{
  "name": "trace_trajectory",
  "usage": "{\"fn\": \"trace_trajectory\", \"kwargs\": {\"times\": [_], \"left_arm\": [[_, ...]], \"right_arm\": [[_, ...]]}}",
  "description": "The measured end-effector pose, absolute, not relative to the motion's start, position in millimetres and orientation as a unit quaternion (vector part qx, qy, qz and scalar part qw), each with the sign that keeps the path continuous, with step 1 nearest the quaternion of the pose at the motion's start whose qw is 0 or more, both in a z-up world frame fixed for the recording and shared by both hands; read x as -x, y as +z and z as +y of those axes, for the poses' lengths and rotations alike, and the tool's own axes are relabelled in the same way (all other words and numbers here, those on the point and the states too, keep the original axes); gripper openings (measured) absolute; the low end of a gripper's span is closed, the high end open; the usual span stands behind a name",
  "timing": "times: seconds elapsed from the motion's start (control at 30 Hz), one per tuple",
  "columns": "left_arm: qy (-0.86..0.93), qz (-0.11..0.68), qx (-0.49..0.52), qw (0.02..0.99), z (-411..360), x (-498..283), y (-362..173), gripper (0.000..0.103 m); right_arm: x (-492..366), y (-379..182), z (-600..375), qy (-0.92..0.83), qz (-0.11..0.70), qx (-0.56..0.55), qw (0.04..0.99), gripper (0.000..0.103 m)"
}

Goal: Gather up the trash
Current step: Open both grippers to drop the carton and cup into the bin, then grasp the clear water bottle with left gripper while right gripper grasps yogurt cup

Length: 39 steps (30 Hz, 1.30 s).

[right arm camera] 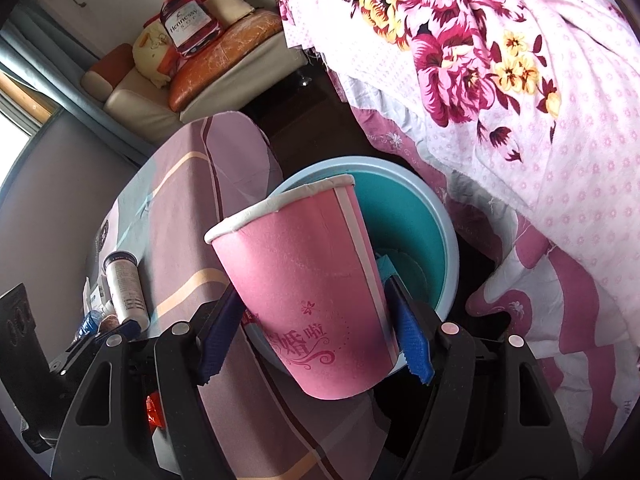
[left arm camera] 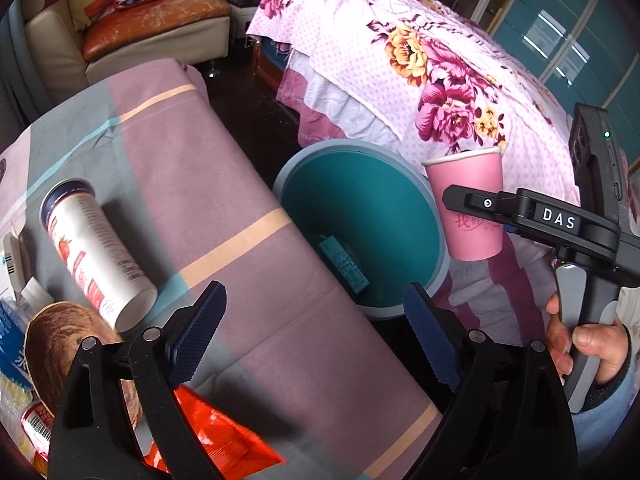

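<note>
The right gripper [right arm camera: 316, 340] has its jaws clamped on a pink paper cup [right arm camera: 304, 280], one blue pad on each side of the cup's lower wall. The cup is tilted, its white rim up and away from the camera, and it hangs above the near edge of a teal waste bin [right arm camera: 416, 236] with a pale blue rim. In the left wrist view the same cup [left arm camera: 468, 196] shows just right of the bin [left arm camera: 360, 216], above its rim and in front of the bed, with the right gripper [left arm camera: 480, 204] reaching in from the right and a hand [left arm camera: 580, 344] on its grey handle.

The left gripper [left arm camera: 316, 336] has its jaws wide apart with nothing between them, over the edge of the bench [left arm camera: 248, 184], which is covered by a mauve, grey and peach striped cloth. A small teal carton [left arm camera: 344, 268] lies at the bottom of the bin.

On the bench to the left lie a white bottle with a strawberry label [left arm camera: 92, 252] on its side, a round brown packet [left arm camera: 72, 344], a red wrapper [left arm camera: 208, 436] just under the left gripper, and some blue and white packaging at the far left edge, too cut off to identify.

The bin stands on the dark floor in the narrow gap between the bench and a bed with a pink floral cover [left arm camera: 420, 60], whose hanging edge comes close to the bin's far side. A worn sofa [left arm camera: 152, 28] with cushions stands beyond.
</note>
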<state>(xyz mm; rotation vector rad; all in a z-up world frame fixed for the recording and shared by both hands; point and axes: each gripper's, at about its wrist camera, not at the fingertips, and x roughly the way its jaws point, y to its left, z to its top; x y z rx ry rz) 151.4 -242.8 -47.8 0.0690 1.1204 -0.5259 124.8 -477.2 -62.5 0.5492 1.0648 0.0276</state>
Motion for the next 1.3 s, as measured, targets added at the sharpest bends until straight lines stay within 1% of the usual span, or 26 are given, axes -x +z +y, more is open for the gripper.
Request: {"fn": "trace_trajectory", "kwargs": {"times": [0.1, 0.17, 0.33, 0.73, 1.1, 1.3], "left_arm": [[-0.243, 0.526, -0.019, 0.815, -230.5, -150.6, -45.8, 0.091], [-0.239, 0.526, -0.01, 0.816, -222.5, -149.7, -44.2, 0.091], [-0.232, 0.524, -0.001, 0.82, -204.5, -145.3, -40.8, 0.091], [-0.211, 0.508, 0.011, 0.835, -151.8, -128.3, -23.8, 0.092], [-0.153, 0.496, -0.01, 0.855, -68.5, -125.1, -6.1, 0.092], [-0.121, 0.502, -0.026, 0.856, -25.1, -129.1, -6.3, 0.092]], "right_arm": [[-126.6, -63.0, -471.5, 0.015, 0.51, -0.257, 0.821, 0.07], [-127.3, -62.3, -467.2, 0.016, 0.516, -0.257, 0.817, 0.074], [-126.4, -55.5, -456.8, 0.013, 0.52, -0.246, 0.818, 0.077], [-120.2, -30.8, -412.6, 0.029, 0.525, -0.212, 0.823, 0.077], [-123.6, -11.5, -355.5, 0.066, 0.537, -0.167, 0.824, 0.077], [-133.4, -6.9, -320.7, 0.096, 0.556, -0.133, 0.815, 0.077]]}}
